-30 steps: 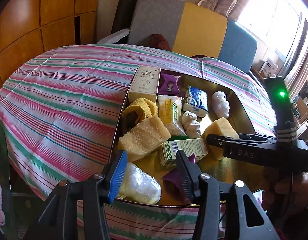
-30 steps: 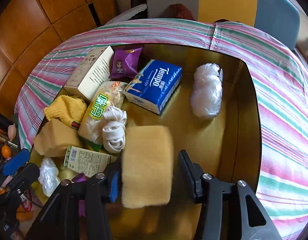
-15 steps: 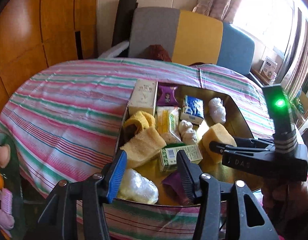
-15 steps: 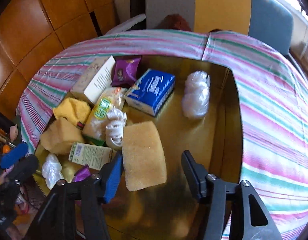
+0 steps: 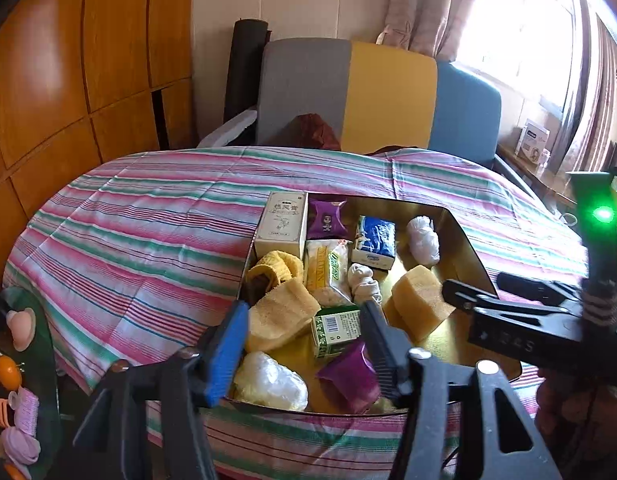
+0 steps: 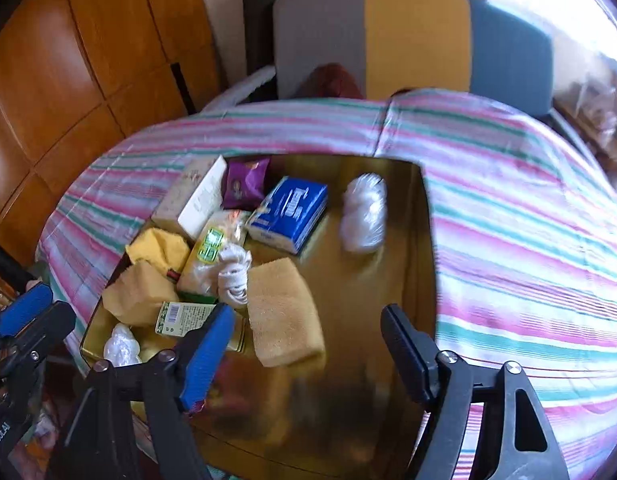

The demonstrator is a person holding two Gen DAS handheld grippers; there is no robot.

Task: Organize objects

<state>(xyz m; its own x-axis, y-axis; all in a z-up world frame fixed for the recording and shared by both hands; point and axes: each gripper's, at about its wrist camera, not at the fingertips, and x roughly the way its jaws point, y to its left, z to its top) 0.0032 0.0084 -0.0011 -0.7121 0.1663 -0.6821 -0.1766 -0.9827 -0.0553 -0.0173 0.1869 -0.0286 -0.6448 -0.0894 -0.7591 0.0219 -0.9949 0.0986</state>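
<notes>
Left wrist view: gold tray on striped tablecloth; landmark for all places below.
Left gripper: at tray's near edge, fingers spread wide, nothing between them.
Right gripper: over tray's near right part, fingers spread wide, gripping nothing.
Flat sponge: on tray floor, just ahead of right gripper, clear of both fingers; white rolled cloth touching its left edge.
Second sponge: near left part of tray, partly over yellow knit cloth.
Green box: near middle of tray, between the two sponges.
Purple packet: near edge of tray, just beside left gripper's right finger.
Clear plastic bundle: near left corner of tray.
Cream box: far left corner of tray, leaning on the rim.
Second purple packet: far edge of tray, right of cream box.
Blue tissue pack: far middle of tray.
White plastic bundle: far right part of tray, apart from the rest.
Yellow-green snack bag: middle left of tray; label blurred, possibly noodles.
Sofa: beyond tray, behind table.
</notes>
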